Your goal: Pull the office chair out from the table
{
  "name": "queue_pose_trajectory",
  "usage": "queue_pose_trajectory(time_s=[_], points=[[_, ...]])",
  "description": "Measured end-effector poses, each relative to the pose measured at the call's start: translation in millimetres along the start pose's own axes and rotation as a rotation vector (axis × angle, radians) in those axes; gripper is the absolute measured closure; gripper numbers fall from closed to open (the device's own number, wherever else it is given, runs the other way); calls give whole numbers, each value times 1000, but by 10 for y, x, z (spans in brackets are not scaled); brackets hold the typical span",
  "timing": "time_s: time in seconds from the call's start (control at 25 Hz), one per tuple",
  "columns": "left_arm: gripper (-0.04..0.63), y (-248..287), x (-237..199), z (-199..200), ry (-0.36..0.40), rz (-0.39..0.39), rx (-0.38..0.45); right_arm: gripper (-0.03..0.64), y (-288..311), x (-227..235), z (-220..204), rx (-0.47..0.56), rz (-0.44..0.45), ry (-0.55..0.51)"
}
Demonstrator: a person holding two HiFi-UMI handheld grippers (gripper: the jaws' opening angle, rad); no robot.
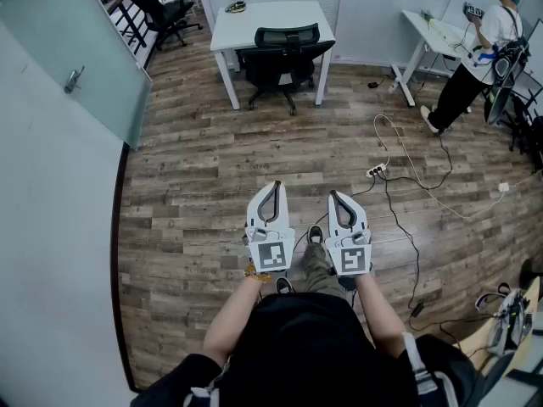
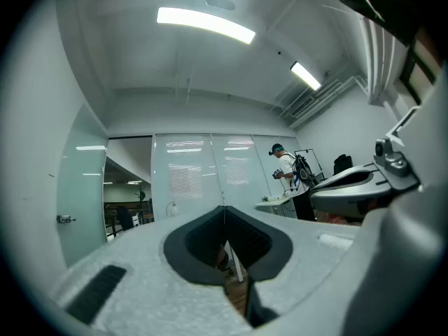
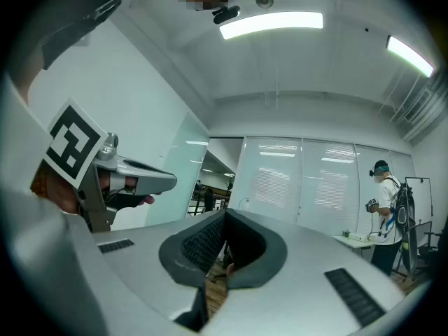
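Step in hand is the approach; no contact with anything yet. The office chair (image 1: 284,58) sits across the room at the top of the head view, seat pushed in under the white worktop (image 1: 271,13), black mesh back facing this way, wheeled base on the wood floor (image 1: 212,159). It is well apart from both tools. The left hand-held gripper (image 1: 273,186) and right hand-held gripper (image 1: 336,197) are carried side by side just in front of the body, both level and aimed forward roughly at the chair. Forearms are bent out from the torso, and one shoe (image 1: 315,234) shows between them. Both sets of jaws are closed with nothing in them: each gripper's own view shows the tips meeting, left (image 2: 224,208) and right (image 3: 225,215), with only the room beyond. My read on the next move: walk up to the chair, open at least one set of jaws on the way, clamp on the top edge of the backrest or an armrest, then draw straight back so the wheels roll clear of the worktop legs. Watch item: a power strip (image 1: 377,170) with trailing cable lies on the floor just right of the direct path, so stay left of it. Another person (image 1: 479,49) is busy at a separate desk on the far right, clear of the route.
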State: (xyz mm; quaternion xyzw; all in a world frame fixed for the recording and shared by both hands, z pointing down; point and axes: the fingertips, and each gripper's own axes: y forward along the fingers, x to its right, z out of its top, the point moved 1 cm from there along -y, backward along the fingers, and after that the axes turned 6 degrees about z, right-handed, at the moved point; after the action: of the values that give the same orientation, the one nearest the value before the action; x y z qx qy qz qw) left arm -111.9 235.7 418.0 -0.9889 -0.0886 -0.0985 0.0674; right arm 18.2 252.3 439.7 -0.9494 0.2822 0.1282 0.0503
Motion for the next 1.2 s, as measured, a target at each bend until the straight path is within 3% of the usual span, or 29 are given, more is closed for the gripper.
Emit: queue_pose_trajectory(time_s=[0.2, 0.4, 0.88, 1.2], points=[[577, 278, 18, -15, -8, 5, 4, 611, 249, 98, -113, -8, 75, 25], [577, 700, 19, -72, 6, 11, -6, 611, 575, 325, -194, -14, 87, 16], [577, 1827, 160, -68, 82, 45, -32, 611, 1324, 1300, -411, -42, 129, -11], [577, 2462, 339, -172, 75, 78, -44, 611, 1746, 1817, -609, -44, 203, 6]])
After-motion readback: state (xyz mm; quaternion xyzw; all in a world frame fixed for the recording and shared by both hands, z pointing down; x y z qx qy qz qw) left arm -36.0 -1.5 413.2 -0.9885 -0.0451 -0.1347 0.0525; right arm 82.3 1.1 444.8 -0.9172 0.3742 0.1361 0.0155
